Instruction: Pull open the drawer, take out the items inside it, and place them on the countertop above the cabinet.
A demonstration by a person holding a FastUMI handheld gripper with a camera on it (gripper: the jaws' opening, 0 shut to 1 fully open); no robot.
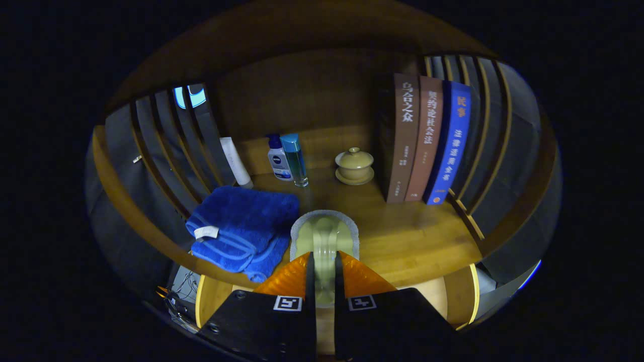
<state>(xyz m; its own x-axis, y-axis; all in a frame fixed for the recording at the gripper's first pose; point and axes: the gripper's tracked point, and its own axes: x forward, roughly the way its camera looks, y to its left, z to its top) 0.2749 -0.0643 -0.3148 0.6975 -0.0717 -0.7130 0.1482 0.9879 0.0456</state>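
Gripper view: the gripper (324,274) has its jaws closed on the handle of a pale green ladle-like spoon (325,236), whose bowl sticks out just ahead of them above the wooden counter (417,241). A folded blue towel (239,229) lies just beside the bowl. Beyond stand two bottles (287,160), a lidded cup (354,166) and three upright books (427,141).

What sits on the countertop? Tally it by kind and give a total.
Books: 3
Bottles: 2
Tube: 1
Lidded cup: 1
Towel: 1
Ladle, its handle clamped between the gripper fingers, bowl over the countertop: 1
Total: 9
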